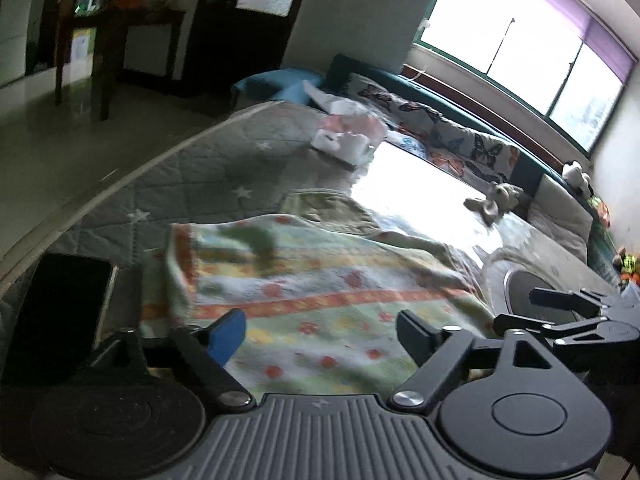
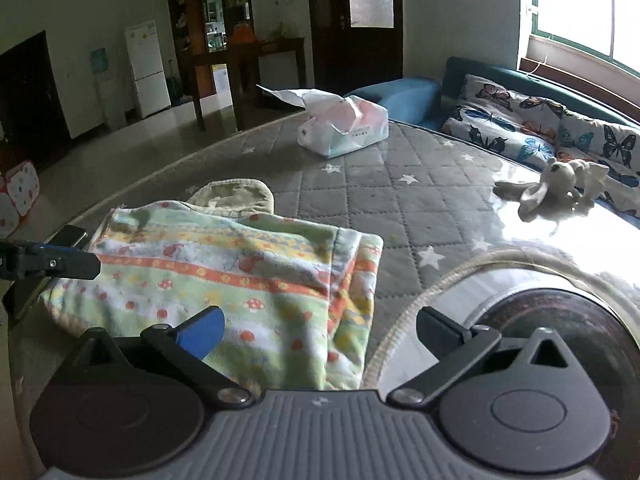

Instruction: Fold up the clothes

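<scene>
Half the phone (image 2: 44,268) hides under the folded cloth (image 2: 240,276).

Soft printed cloth (image 2: 240,272); quilted matt mattress cover (image 2: 400,200); glossy phone (image 1: 60,312).

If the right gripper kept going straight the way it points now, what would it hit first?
Most likely the folded patterned cloth: it lies just ahead of the right gripper, whose open jaws hold nothing. Exact depth is unclear.
</scene>
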